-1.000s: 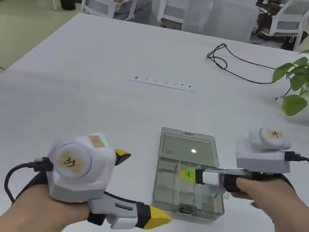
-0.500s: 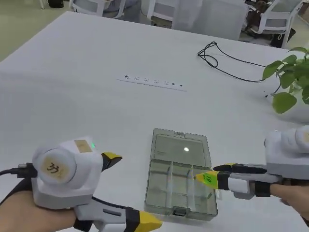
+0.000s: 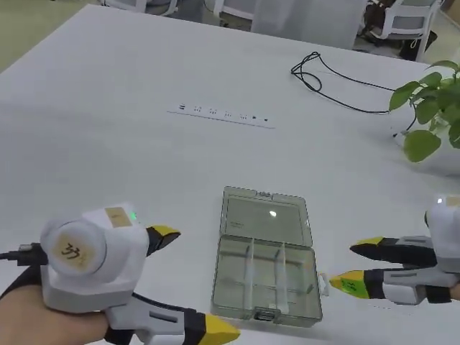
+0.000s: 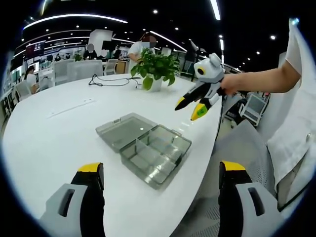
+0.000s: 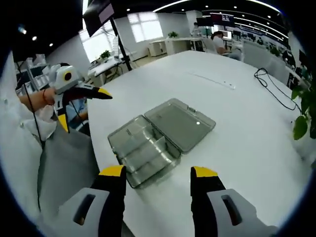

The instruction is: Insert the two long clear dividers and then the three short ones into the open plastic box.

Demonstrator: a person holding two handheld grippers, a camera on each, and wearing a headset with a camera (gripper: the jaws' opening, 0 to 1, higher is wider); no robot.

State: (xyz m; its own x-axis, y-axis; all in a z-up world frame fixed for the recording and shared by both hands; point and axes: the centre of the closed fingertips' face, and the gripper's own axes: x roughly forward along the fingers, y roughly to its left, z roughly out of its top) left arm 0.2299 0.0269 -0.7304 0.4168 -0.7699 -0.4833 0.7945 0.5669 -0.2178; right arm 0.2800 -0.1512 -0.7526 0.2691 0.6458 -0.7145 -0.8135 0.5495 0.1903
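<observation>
R claw (image 3: 343, 266) backed off clear rect. plastic box (image 3: 264, 215), jaws apart

Clear plastic box (image 3: 228, 307) lies open, lid (image 3: 264, 214) flat behind, 2 long dividers (image 3: 249, 264) standing upright inside

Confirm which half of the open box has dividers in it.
The near half, with the latch at its front edge: clear dividers stand in it. The far half is the flat, bare lid.
</observation>
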